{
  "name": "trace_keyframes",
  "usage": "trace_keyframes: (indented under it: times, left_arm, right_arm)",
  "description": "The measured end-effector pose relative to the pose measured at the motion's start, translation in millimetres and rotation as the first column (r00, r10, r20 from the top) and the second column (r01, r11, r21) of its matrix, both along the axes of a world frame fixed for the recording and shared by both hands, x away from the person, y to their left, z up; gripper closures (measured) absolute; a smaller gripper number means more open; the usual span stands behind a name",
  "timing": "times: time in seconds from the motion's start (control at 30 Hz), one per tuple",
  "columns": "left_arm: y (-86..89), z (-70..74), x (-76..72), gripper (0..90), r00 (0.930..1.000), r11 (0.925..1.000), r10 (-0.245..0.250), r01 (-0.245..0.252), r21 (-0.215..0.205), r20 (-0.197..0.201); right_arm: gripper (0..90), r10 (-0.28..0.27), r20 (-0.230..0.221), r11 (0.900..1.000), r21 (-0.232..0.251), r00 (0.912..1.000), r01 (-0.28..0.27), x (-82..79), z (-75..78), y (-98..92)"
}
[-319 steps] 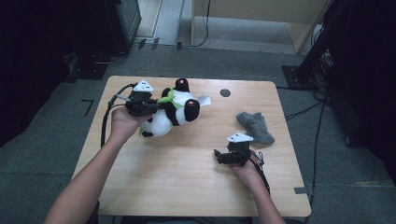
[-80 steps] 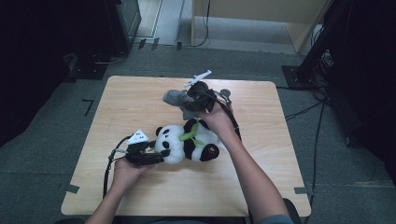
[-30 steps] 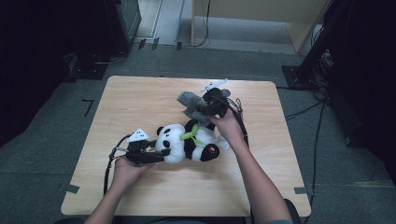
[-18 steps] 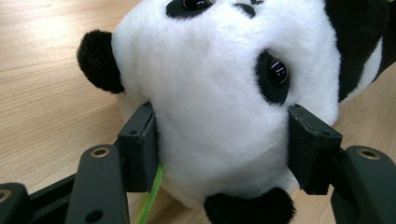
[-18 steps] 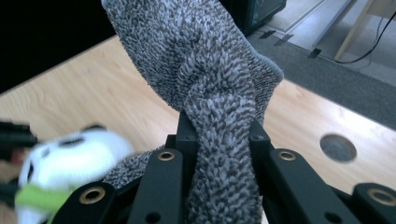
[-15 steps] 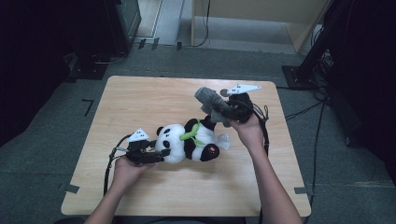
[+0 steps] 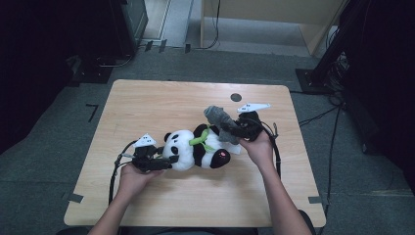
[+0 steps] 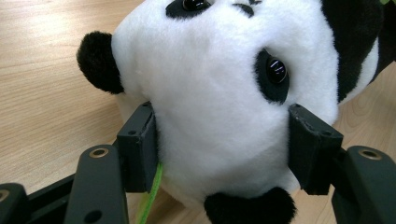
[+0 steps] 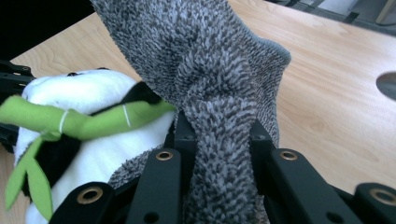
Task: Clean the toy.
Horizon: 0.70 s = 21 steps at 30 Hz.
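Wood covers the surface (image 7: 161,103), and dark grey floor (image 7: 58,112) lies all around it.

Half a second ago the right gripper (image 7: 234,131) was higher up and farther toward the back of the surface. Now it is lower and closer to the toy, so the grey sock (image 7: 219,117) hangs right over the panda's (image 7: 195,149) legs. I think the sock is about to go onto a foot, but it is not on yet.

In the right gripper view, the right gripper (image 9: 218,133) is squeezed nearly closed on the fuzzy sock (image 9: 205,70). The cloth is bunched up tight between the two black jaws and stands up above them. Just past it is the panda's white belly (image 9: 93,135), with a green leaf stem (image 9: 88,119) tied across it.

In the left gripper view, the left gripper (image 8: 222,147) is about half open and holds the panda's head (image 8: 224,84). One jaw presses on each side of the soft white face, below the shiny black eye (image 8: 276,70). A black ear (image 8: 99,61) sticks out to the side.

From the high view, the left gripper (image 7: 164,164) stays put at the head. The panda lies on its back in the middle of the surface, head toward the person's left hand (image 7: 131,177). The right hand (image 7: 258,147) is at the feet, with the sock touching or almost touching the toy. A small dark round hole (image 7: 236,97) sits near the back edge.
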<state>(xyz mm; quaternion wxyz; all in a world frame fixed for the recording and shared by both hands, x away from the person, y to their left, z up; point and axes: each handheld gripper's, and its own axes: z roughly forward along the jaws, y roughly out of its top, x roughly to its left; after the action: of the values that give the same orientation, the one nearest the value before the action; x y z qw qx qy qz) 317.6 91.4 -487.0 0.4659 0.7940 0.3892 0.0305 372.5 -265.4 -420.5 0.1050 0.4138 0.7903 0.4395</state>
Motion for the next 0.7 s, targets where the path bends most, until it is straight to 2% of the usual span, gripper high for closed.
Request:
trace_keyframes:
  times: [0.23, 0.27, 0.37, 0.47, 0.5, 0.53, 0.57, 0.63, 0.67, 0.7]
  left_arm:
    - [-0.1, 0.0, 0.2, 34.9, 1.0000, 1.0000, 0.000, 0.000, -0.001, 0.000]
    - [0.0, -0.1, 0.3, 34.9, 1.0000, 1.0000, -0.001, 0.001, -0.001, -0.001]
    - [0.4, 0.0, 0.3, 34.9, 1.0000, 0.9999, -0.009, 0.009, 0.006, 0.003]
    - [0.5, 0.1, 0.1, 34.7, 0.9999, 0.9998, -0.013, 0.013, 0.012, 0.006]
    - [0.5, 0.0, 0.0, 34.7, 0.9999, 0.9998, -0.015, 0.015, 0.013, 0.008]
    - [0.5, 0.0, -0.2, 34.6, 0.9998, 0.9998, -0.017, 0.017, 0.014, 0.011]
    - [0.5, -0.1, -0.5, 34.6, 0.9998, 0.9997, -0.018, 0.018, 0.015, 0.012]
    - [0.6, -0.3, -0.8, 34.3, 0.9996, 0.9997, -0.020, 0.020, 0.016, 0.017]
    - [0.5, -0.6, -1.1, 34.3, 0.9996, 0.9997, -0.021, 0.021, 0.015, 0.020]
    - [0.3, -0.6, -1.4, 34.1, 0.9995, 0.9997, -0.021, 0.020, 0.016, 0.022]
  right_arm:
    - [74.7, -0.029, -0.036, 1.000, 0.009, 0.9989, 0.030, 0.4, -8.8, -14.5]
    - [74.8, -0.035, -0.041, 0.999, -0.003, 0.9985, 0.035, 1.0, -10.2, -16.4]
    - [75.1, -0.070, -0.085, 0.995, -0.080, 0.9940, 0.063, 3.9, -19.0, -22.9]
    - [75.3, -0.099, -0.135, 0.992, -0.086, 0.9859, 0.088, 8.8, -29.4, -31.2]
    - [75.3, -0.099, -0.135, 0.992, -0.086, 0.9859, 0.088, 8.8, -29.4, -31.2]
    - [75.3, -0.130, -0.136, 0.986, -0.119, 0.9821, 0.114, 10.7, -31.9, -35.7]
    - [75.3, -0.130, -0.136, 0.986, -0.119, 0.9821, 0.114, 10.7, -31.9, -35.7]
    - [75.2, -0.163, -0.108, 0.984, -0.092, 0.9807, 0.153, 9.1, -25.8, -42.8]
    - [75.2, -0.163, -0.108, 0.984, -0.092, 0.9807, 0.153, 9.1, -25.8, -42.8]
    - [75.2, -0.175, -0.080, 0.984, -0.053, 0.9813, 0.171, 5.9, -15.2, -46.1]
